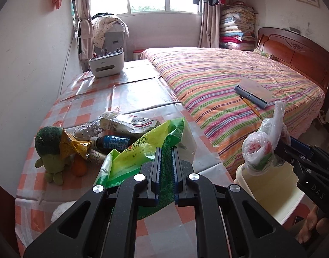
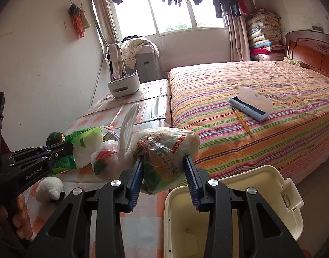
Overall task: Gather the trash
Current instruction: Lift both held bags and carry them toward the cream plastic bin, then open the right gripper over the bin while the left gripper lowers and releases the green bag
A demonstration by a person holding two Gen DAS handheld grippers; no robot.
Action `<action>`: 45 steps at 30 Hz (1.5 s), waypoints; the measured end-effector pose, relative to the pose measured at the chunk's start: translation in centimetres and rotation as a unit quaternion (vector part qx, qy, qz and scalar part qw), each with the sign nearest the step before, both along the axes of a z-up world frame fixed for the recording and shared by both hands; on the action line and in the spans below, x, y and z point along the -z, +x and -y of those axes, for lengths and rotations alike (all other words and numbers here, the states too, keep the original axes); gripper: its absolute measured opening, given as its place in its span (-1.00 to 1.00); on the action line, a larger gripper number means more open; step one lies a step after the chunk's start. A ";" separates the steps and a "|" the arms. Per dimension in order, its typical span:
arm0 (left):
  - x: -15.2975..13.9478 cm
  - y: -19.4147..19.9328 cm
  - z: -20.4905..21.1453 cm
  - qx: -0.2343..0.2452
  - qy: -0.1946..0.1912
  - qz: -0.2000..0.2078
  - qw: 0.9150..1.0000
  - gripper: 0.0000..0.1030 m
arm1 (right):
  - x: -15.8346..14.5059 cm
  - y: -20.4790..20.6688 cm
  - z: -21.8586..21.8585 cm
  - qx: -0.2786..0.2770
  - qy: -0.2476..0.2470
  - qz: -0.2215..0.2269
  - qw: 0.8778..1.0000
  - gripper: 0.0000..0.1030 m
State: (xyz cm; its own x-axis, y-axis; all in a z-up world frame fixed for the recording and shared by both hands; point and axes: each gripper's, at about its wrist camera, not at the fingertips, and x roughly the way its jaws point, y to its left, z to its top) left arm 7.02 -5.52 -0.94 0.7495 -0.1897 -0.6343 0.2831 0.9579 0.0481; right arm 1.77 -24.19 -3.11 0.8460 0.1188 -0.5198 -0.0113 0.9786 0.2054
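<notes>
My left gripper (image 1: 166, 150) is shut on a green snack bag (image 1: 142, 148), lifted over the checked table (image 1: 95, 107); the same bag (image 2: 82, 148) and left gripper (image 2: 67, 147) show at the left of the right wrist view. My right gripper (image 2: 163, 161) is shut on a knotted clear plastic bag of wrappers (image 2: 162, 150), held beside the open cream bin (image 2: 229, 193). From the left wrist view that plastic bag (image 1: 261, 148) hangs over the bin (image 1: 269, 185). More trash lies on the table: a white wrapper (image 1: 130, 124), a dark bottle (image 1: 112, 142), a yellow wrapper (image 1: 71, 144).
A green plush toy (image 1: 50, 150) and an orange (image 1: 79, 167) sit by the trash pile. A white plush (image 2: 50, 188) lies at the table's near edge. A white appliance (image 1: 106, 62) stands at the far end. The striped bed (image 1: 229, 86) carries a lint roller (image 1: 252, 92) and a pencil (image 1: 250, 105).
</notes>
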 end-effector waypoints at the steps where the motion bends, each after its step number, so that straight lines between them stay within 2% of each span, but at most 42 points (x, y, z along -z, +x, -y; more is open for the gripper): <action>1: 0.0 -0.1 0.5 0.004 0.000 0.001 1.000 -0.84 | 0.0 -0.4 0.5 0.009 -0.003 0.004 1.000 -0.28; 11: -0.8 -1.9 4.7 0.053 -0.016 0.005 0.998 -0.84 | 0.9 -3.4 4.5 0.091 -0.020 0.015 0.996 -0.24; 18: -0.8 -3.0 7.2 0.089 -0.025 -0.001 0.996 -0.84 | 2.0 -4.7 6.5 0.120 0.001 0.000 0.993 -0.23; 22: -0.5 -3.7 8.5 0.110 -0.028 -0.008 0.993 -0.84 | 2.0 -5.4 7.3 0.134 0.014 0.004 0.991 -0.09; 24: -0.4 -4.0 9.1 0.119 -0.030 -0.011 0.992 -0.83 | 1.9 -5.7 7.7 0.144 0.018 0.014 0.989 0.11; 36: 1.2 -5.3 12.8 0.181 -0.048 -0.053 0.981 -0.83 | 1.2 -7.7 10.8 0.197 0.072 0.056 0.976 0.13; 45: 2.3 -5.8 14.8 0.207 -0.050 -0.073 0.974 -0.81 | 1.4 -8.1 11.9 0.208 0.092 0.059 0.972 0.14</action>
State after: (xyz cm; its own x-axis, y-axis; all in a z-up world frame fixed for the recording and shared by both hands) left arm 1.19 -20.36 -3.24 0.4991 -0.5223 -0.6915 0.6424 0.7585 -0.1093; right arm -6.34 -36.10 -4.48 0.8931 -0.1656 -0.4183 0.3442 0.8503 0.3981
